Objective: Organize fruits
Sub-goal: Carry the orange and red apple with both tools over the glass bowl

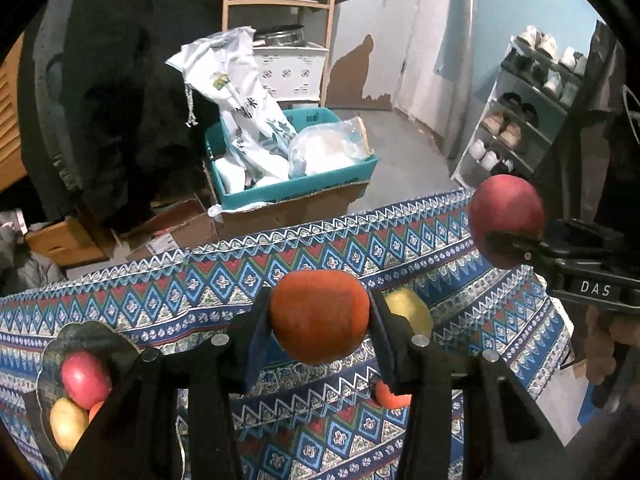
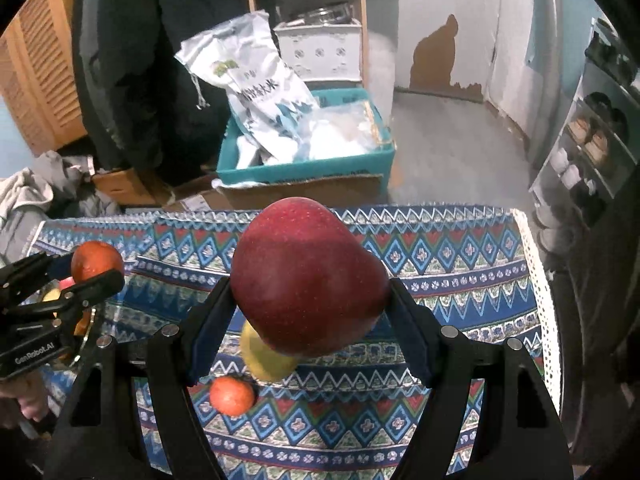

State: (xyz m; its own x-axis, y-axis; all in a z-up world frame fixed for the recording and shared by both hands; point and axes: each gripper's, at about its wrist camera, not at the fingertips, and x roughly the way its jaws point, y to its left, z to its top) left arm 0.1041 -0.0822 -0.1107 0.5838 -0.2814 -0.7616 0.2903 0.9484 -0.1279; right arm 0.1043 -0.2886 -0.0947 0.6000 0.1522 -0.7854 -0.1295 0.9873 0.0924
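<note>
My left gripper (image 1: 320, 316) is shut on an orange (image 1: 320, 314) and holds it above the patterned tablecloth (image 1: 224, 280). My right gripper (image 2: 310, 304) is shut on a red apple (image 2: 308, 276), also held above the cloth. In the left wrist view the apple (image 1: 506, 216) and the right gripper (image 1: 508, 240) show at the right. In the right wrist view the orange (image 2: 96, 260) and the left gripper (image 2: 88, 276) show at the left. A yellow fruit (image 2: 266, 356) and a small orange (image 2: 232, 396) lie on the cloth. A dark plate (image 1: 86, 336) at the left holds a red apple (image 1: 84, 378) and a yellow fruit (image 1: 68, 422).
Beyond the table's far edge a teal crate (image 1: 304, 188) with white bags sits on a cardboard box (image 1: 296, 208). A wooden shelf (image 1: 280, 0) stands behind it. A shoe rack (image 1: 520, 112) stands at the right. A dark coat (image 1: 120, 80) hangs at the left.
</note>
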